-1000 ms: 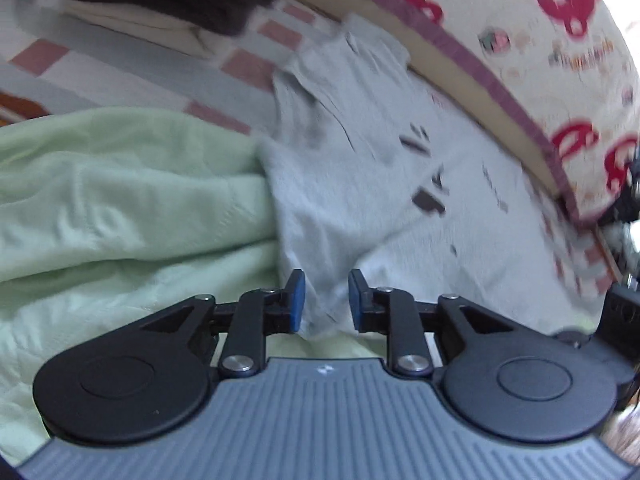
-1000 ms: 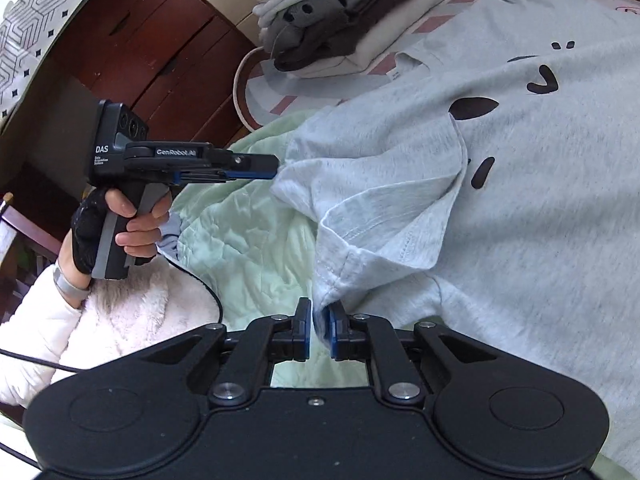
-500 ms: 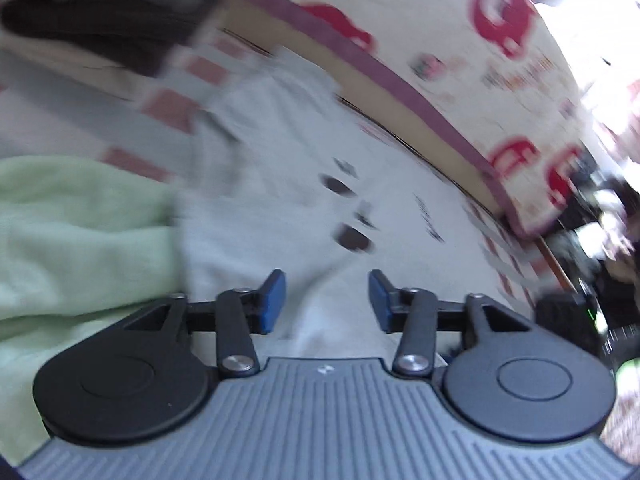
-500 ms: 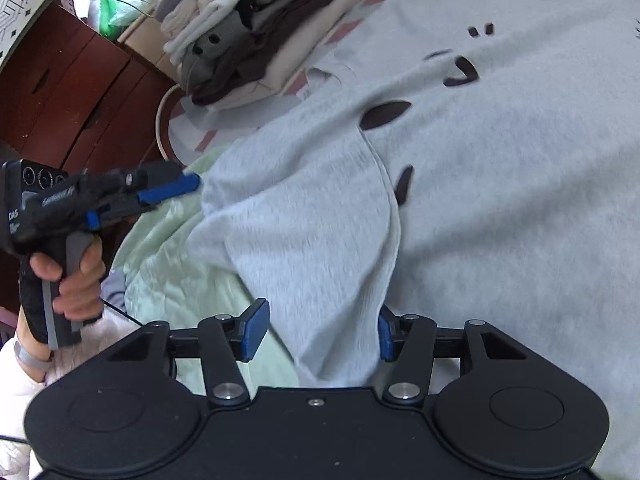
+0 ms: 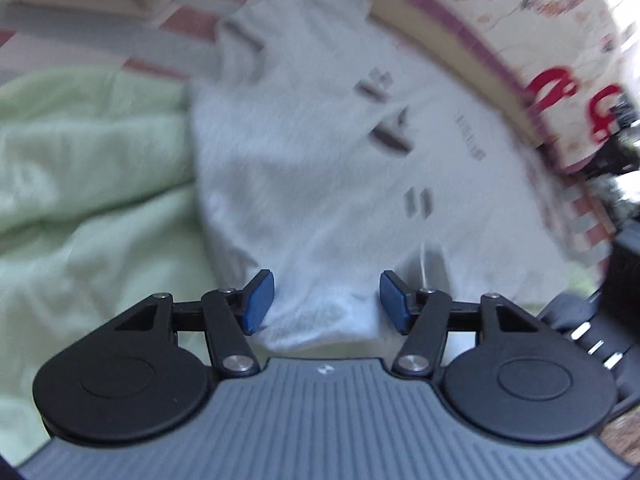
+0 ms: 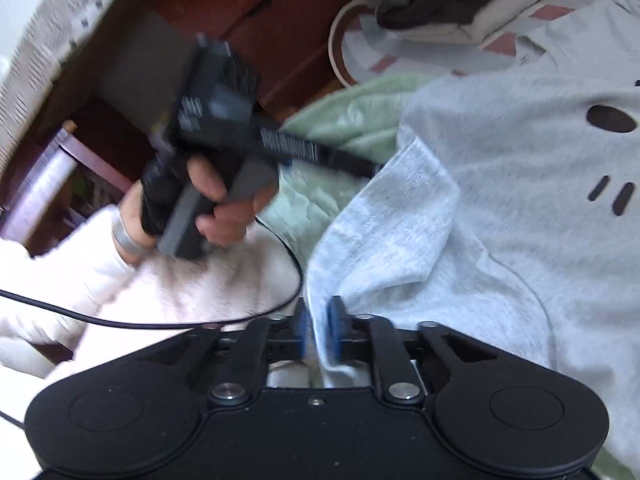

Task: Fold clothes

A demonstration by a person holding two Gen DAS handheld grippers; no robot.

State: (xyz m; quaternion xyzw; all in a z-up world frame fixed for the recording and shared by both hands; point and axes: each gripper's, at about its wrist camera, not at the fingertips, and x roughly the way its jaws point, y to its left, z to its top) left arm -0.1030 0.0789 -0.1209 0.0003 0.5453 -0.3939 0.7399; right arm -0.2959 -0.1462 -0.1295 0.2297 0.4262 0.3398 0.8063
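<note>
A light grey T-shirt [image 5: 320, 168] with dark face marks lies spread on the bed; it also shows in the right wrist view [image 6: 520, 200]. My left gripper [image 5: 326, 300] is open, its blue pads on either side of the shirt's near edge, holding nothing. It also shows from the side in the right wrist view [image 6: 372, 170], at the shirt's left edge. My right gripper [image 6: 320, 330] is shut on the shirt's hem, with a folded flap of grey cloth running up from its pads.
A pale green blanket [image 5: 88, 184] lies under and left of the shirt. A pile of folded clothes [image 6: 460, 4] sits at the far end. A padded headboard with red prints [image 5: 540, 40] borders the bed. Dark wooden furniture [image 6: 248, 28] stands beside it.
My right gripper was shut on the hem, opened half a second ago, and is shut on the hem again. My left gripper opened wider and moved over the shirt's near edge.
</note>
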